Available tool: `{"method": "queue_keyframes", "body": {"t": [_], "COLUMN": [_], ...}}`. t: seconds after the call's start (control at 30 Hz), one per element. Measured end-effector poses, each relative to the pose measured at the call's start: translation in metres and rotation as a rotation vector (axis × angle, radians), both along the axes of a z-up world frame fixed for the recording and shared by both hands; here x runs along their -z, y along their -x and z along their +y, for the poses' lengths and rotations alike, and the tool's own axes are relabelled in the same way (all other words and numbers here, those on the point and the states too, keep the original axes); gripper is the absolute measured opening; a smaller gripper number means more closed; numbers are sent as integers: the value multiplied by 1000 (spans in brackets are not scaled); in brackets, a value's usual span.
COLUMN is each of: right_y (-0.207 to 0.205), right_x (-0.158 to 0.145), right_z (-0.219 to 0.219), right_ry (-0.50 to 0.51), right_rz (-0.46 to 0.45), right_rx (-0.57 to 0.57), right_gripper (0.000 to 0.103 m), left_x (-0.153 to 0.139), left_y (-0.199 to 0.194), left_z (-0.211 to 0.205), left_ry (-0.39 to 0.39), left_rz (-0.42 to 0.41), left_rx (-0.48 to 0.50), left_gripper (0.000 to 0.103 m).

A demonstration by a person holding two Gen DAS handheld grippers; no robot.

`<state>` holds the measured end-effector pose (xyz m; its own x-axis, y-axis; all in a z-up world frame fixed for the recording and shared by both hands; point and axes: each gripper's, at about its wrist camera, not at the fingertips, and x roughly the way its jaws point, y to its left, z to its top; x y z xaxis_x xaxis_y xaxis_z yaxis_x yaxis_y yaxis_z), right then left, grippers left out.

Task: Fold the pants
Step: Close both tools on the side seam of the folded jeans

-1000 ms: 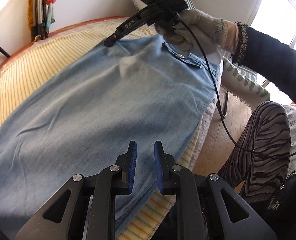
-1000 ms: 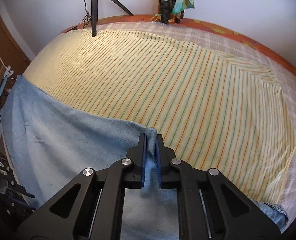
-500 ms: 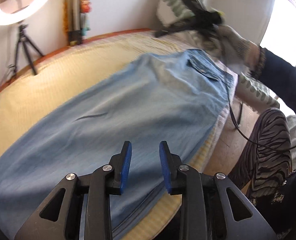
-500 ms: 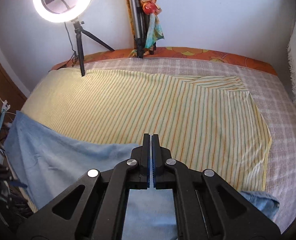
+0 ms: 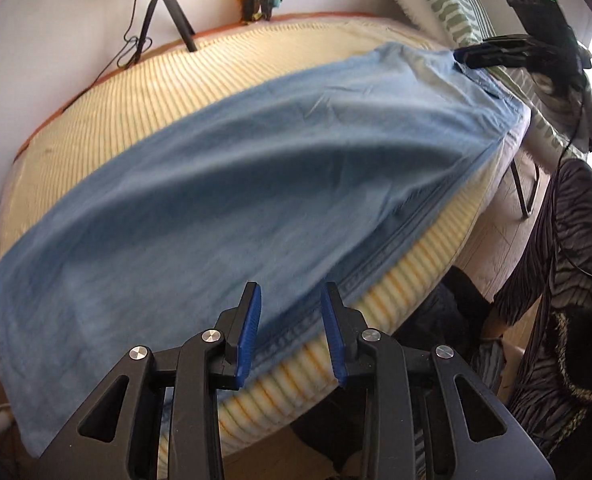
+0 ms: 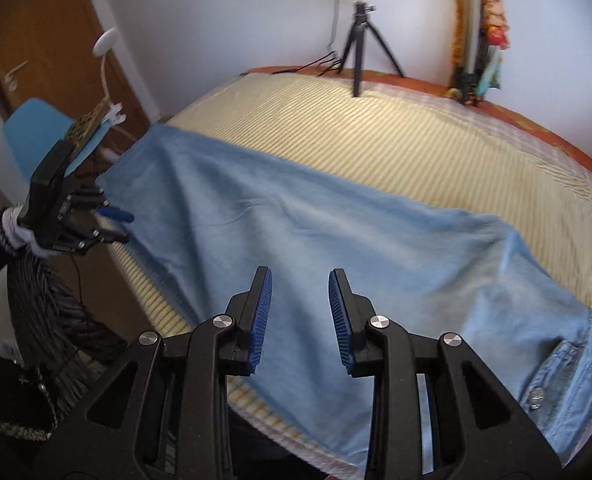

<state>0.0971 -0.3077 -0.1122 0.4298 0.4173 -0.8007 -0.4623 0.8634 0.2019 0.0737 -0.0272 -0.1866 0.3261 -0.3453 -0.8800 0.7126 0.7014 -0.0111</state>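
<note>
The pants (image 5: 223, 184) lie lengthwise along the near edge of the bed (image 5: 107, 92), already doubled leg over leg, on a yellow striped sheet (image 6: 436, 148). Waistband and button sit at the person's right; the hems reach the left end, beside a blue chair (image 6: 31, 140).

Left tongs (image 5: 289, 336): jaws part open, widening only slightly, nothing between the blue pads. They hover over the near seam at the hem end, pads clear of the cloth.

Right tongs (image 6: 299, 320): jaws opening, nothing gripped, held above the cloth just short of the waistband.

Judgement: both ends appear released so the cloth can settle flat. The 2 tools stand at opposite ends, which suits a fold across the length, hems brought over to the waist. That step is not yet done.

Risk: the near edge overhangs the mattress side slightly, so a 1-sided pull could drag the cloth off. A ring light tripod (image 6: 360, 52) stands at the far edge, well apart from the work.
</note>
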Motion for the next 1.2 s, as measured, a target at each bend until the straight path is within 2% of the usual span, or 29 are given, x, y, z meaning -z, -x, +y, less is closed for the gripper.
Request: {"method": "queue_keyframes", "body": {"t": [0.23, 0.4, 0.43, 0.5, 0.7, 0.73, 0.77, 0.87, 1.03, 1.13, 1.2], "right_y": [23, 18, 16, 15, 19, 21, 21, 23, 32, 36, 31], "right_x": [35, 58, 63, 68, 83, 84, 84, 82, 66, 71, 81], "right_z": [98, 140, 146, 158, 172, 173, 174, 173, 175, 175, 175], "right_ry": [58, 105, 118, 144, 242, 252, 256, 246, 182, 225, 248], "right_rz": [32, 47, 46, 42, 18, 3, -4, -3, 20, 16, 48], "right_rx": [-242, -325, -335, -355, -407, -409, -405, -408, -453, -455, -426], "right_gripper": [31, 31, 31, 31, 31, 26, 16, 7, 5, 5, 5], "left_x": [12, 18, 18, 19, 17, 17, 17, 15, 4, 10, 15], "left_y": [0, -5, -3, -1, -1, -1, -1, 2, 10, 14, 17], "left_z": [4, 9, 8, 7, 7, 7, 7, 7, 20, 29, 32], "left_ry": [-53, -46, -51, -63, -74, -75, -78, -87, -61, -34, -52], "left_rz": [-23, -23, -32, -48, -60, -64, -68, -85, -75, -15, -5], "left_rx": [7, -12, -3, 15, 34, 33, 34, 43, 29, 19, 4], "left_gripper": [29, 29, 27, 12, 7, 6, 6, 4, 2, 2, 2]}}
